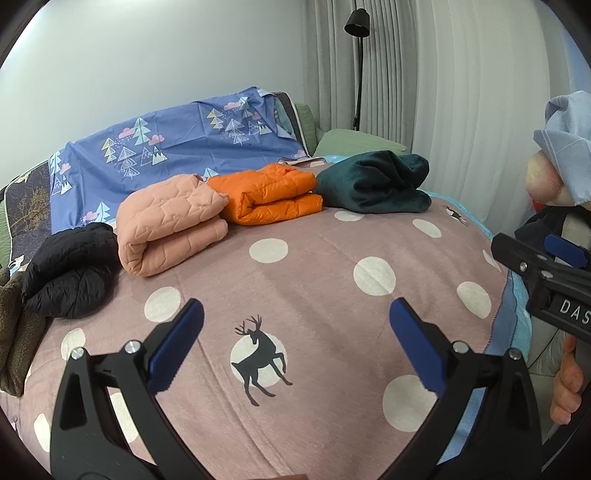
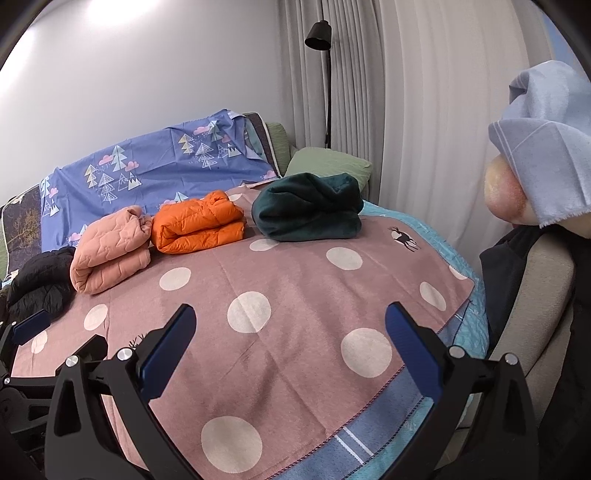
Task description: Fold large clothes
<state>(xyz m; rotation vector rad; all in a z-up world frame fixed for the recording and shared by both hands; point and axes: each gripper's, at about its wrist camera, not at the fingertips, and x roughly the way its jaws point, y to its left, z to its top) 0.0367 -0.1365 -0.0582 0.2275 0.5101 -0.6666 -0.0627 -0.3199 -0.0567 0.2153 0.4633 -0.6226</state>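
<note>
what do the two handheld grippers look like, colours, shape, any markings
Both are alike: the left gripper and the right gripper each have two angled black plastic arms with triangular cut-outs and silver screw heads, tipped with flat blue pads. In the left wrist view the right gripper's side shows white letters "DAS", cut off by the frame edge. No cables or sleeves are visible.

1. Back wall (image 2: pixel 147 74): plain pale grey, bright light patch at upper left in the right wrist view.
2. Curtains (image 2: pixel 388 110): off-white, pleated, cover the right side of the room.
3. Floor lamp (image 2: pixel 318 35): black, thin pole, stands in the corner just beside the curtains.
4. Bed (image 2: pixel 295 295): pink spread with white dots and deer prints.
5. Headboard area: blue tree-print sheet (image 2: pixel 155 173) draped over it; green pillow (image 2: pixel 328 164) near the curtains.
</note>
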